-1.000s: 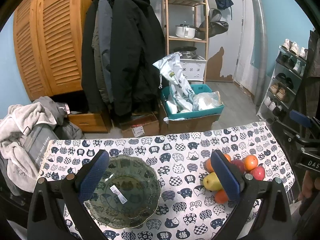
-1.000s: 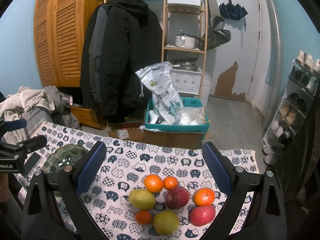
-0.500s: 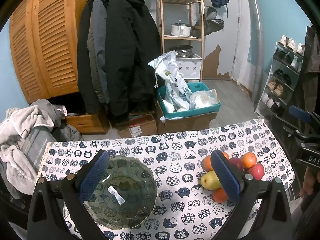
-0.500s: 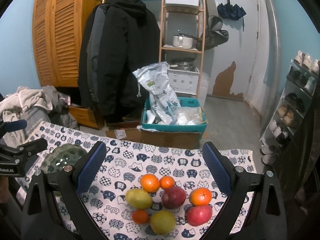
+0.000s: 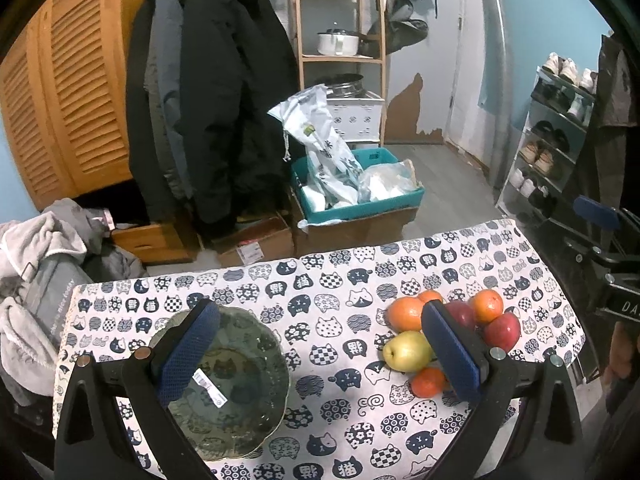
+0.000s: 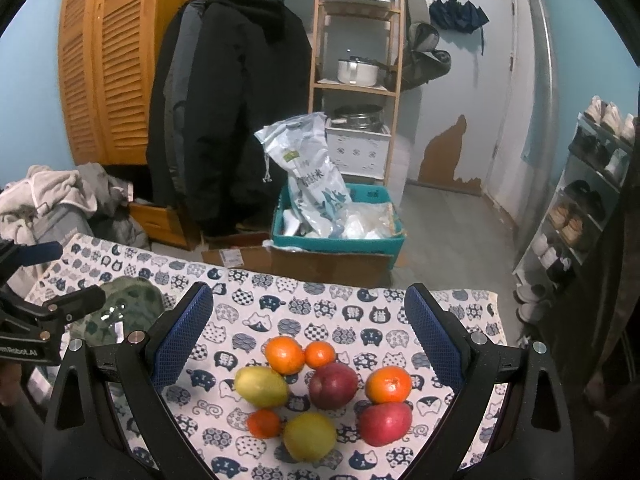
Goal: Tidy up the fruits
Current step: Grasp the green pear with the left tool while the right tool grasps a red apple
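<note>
L gripper (image 5: 316, 344) wide open, empty, above scalloped glass bowl (image 5: 236, 396) on cat-print cloth (image 5: 340, 272). R gripper (image 6: 308, 330) also wide, empty. Round smooth fruits (image 6: 324, 390) clustered at bowl's 3 o'clock, well apart.

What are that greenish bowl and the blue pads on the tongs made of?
The bowl looks like clear, green-tinted pressed glass: the cat-print cloth shows through it, its rim is scalloped, and it glints. The pads look like textured blue rubber or foam, with a matte dotted surface; which one, I can't tell.
</note>
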Available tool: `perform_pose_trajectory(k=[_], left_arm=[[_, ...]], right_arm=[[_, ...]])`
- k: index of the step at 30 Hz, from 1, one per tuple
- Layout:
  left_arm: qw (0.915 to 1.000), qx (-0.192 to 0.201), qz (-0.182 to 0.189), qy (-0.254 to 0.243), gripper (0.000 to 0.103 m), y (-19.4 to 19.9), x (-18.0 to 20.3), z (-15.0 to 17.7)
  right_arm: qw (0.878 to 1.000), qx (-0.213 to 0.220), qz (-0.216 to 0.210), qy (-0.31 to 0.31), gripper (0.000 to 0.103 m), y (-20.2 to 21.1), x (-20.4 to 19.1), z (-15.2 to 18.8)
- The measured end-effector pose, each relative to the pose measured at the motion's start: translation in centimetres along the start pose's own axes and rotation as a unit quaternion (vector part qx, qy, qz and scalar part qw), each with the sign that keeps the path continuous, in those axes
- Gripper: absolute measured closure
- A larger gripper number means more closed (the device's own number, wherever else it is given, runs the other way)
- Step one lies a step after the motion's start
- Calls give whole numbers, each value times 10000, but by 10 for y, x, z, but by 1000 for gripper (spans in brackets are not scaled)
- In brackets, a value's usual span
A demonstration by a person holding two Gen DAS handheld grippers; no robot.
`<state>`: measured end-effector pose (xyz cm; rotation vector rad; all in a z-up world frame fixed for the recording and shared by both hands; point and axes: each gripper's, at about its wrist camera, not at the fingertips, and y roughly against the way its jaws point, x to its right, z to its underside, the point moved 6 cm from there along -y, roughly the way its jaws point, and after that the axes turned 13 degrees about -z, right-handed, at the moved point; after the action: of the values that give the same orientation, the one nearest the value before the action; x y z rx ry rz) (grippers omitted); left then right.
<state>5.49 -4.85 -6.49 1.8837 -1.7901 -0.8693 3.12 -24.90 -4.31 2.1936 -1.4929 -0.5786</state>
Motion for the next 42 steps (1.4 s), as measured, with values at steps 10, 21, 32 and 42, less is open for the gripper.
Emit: perform_pose_trajectory(k=[10,21,32,42], left_arm=[[9997,-13,123,-211,1,-16,31,3],[9971,-440,314,-529,1,-55,80,21],[9915,-908,294,-883,1,-98,114,48],[9858,-1344,331,-954,1,-130,130,69]], right_arm=[[9994,-87,189,-289,8,0,48,17],[9917,-870,431,-841,8,-30,109,77],[9765,-1658,446,-1304,9,-72,142,135],[9636,-2167,314,-1531,9,-99,148,169]])
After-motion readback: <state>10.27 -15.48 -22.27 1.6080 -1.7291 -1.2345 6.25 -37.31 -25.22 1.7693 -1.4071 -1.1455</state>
